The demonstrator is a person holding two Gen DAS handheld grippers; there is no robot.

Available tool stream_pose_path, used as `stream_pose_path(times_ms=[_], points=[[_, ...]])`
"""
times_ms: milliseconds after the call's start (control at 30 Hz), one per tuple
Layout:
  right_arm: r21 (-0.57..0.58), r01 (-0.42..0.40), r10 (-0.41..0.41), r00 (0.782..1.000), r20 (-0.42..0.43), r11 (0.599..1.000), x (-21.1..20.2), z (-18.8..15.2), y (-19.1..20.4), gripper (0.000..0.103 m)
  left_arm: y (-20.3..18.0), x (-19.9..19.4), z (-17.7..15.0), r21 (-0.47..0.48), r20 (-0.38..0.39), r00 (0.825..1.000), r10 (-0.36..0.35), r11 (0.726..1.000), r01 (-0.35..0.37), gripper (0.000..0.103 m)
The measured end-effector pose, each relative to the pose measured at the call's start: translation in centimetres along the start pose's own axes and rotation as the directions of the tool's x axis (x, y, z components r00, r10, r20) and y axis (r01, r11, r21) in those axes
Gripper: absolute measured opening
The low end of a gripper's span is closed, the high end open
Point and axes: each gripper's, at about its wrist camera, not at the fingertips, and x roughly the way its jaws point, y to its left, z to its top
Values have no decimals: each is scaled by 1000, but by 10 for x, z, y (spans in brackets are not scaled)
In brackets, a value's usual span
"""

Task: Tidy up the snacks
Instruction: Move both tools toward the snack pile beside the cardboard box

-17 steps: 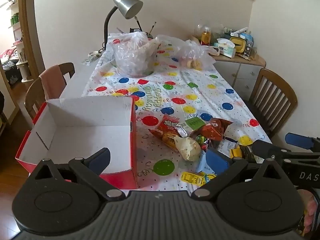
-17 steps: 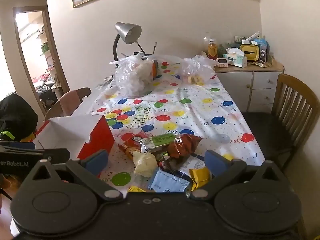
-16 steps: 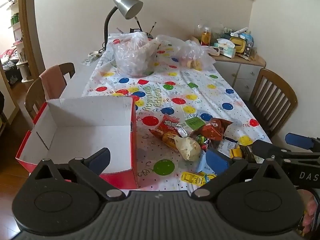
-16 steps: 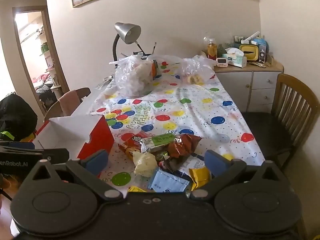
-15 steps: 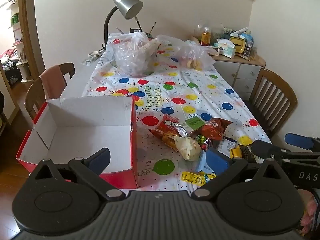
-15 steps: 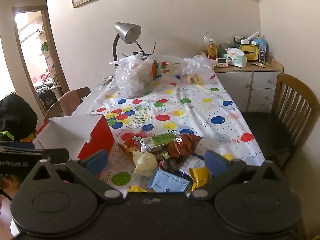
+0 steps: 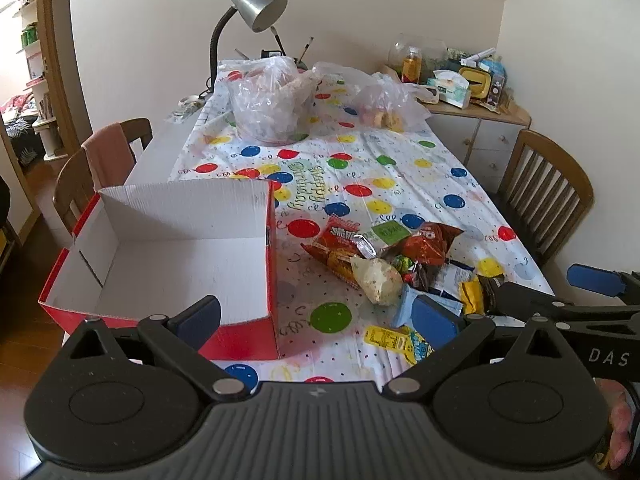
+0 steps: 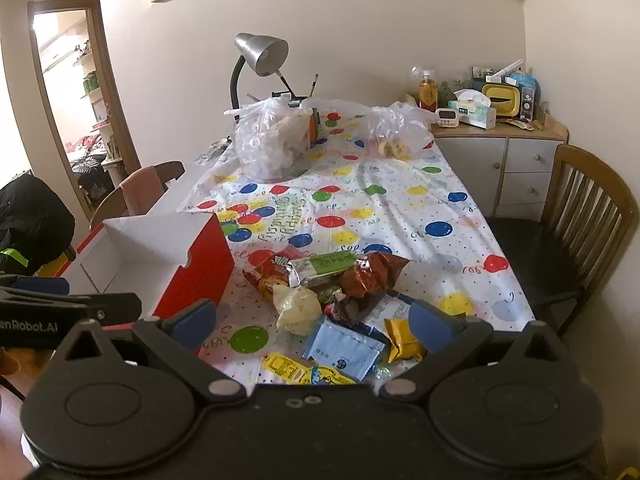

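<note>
A pile of snack packets (image 7: 384,256) (image 8: 332,280) lies on the balloon-print tablecloth near the table's front edge: red chip bags, a pale bag, a light blue sachet (image 8: 340,350), yellow wrappers. To its left stands an empty red cardboard box (image 7: 168,256) (image 8: 192,280), white inside. My left gripper (image 7: 316,316) hovers open above the front edge, between box and pile. Over the sachet and yellow wrappers, my right gripper (image 8: 312,320) is open too. Neither holds anything. The right gripper's fingers (image 7: 592,280) show at the left wrist view's right edge.
Two clear plastic bags (image 7: 272,100) (image 7: 384,104) and a grey desk lamp (image 7: 256,8) stand at the table's far end. Wooden chairs (image 7: 544,192) (image 7: 100,164) flank the table. A cluttered cabinet (image 8: 496,144) sits at the back right. A doorway (image 8: 72,100) opens at left.
</note>
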Motion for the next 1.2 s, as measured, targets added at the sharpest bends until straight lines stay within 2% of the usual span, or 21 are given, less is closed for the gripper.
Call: stream_pose_path(times_ms=[700,1200], points=[[-2,4,-4,1000,2,1000,-12,-2,-7,103,-14,-4,-11,13,4,1000,-9,1000,9,102],[-4,2,-2,1000,3,1000,-13,1,-14,103,-21,-1,-6,24,0,1000,-13,1000,13,102]])
